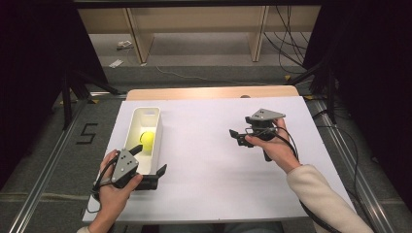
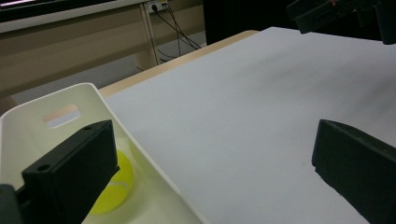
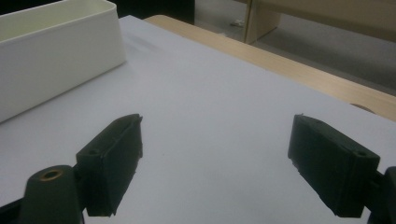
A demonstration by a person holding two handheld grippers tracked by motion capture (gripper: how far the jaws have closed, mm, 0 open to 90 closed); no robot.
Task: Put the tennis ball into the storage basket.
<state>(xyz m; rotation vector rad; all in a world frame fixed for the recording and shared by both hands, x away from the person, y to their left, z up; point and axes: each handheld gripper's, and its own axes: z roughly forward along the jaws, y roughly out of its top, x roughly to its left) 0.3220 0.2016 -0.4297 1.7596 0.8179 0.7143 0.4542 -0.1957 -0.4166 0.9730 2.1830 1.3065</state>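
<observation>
A yellow-green tennis ball (image 1: 147,139) lies inside a long white bin (image 1: 145,112) on the left of the white table. My left gripper (image 1: 149,159) is open at the bin's near end. In the left gripper view its left jaw stands over the bin (image 2: 70,100) near the ball (image 2: 114,189), and its right jaw stands over the bare table, so the left gripper (image 2: 210,172) straddles the bin's wall. My right gripper (image 1: 241,130) is open and empty over the middle right of the table, pointing toward the bin (image 3: 56,51). Nothing lies between the jaws of the right gripper (image 3: 219,163).
A white sheet (image 1: 214,165) covers the table, with a wooden strip (image 1: 214,92) bare along the far edge. Beyond it are a grey floor, wooden shelf legs (image 1: 138,39) and cables. Metal rails run along both sides of the table.
</observation>
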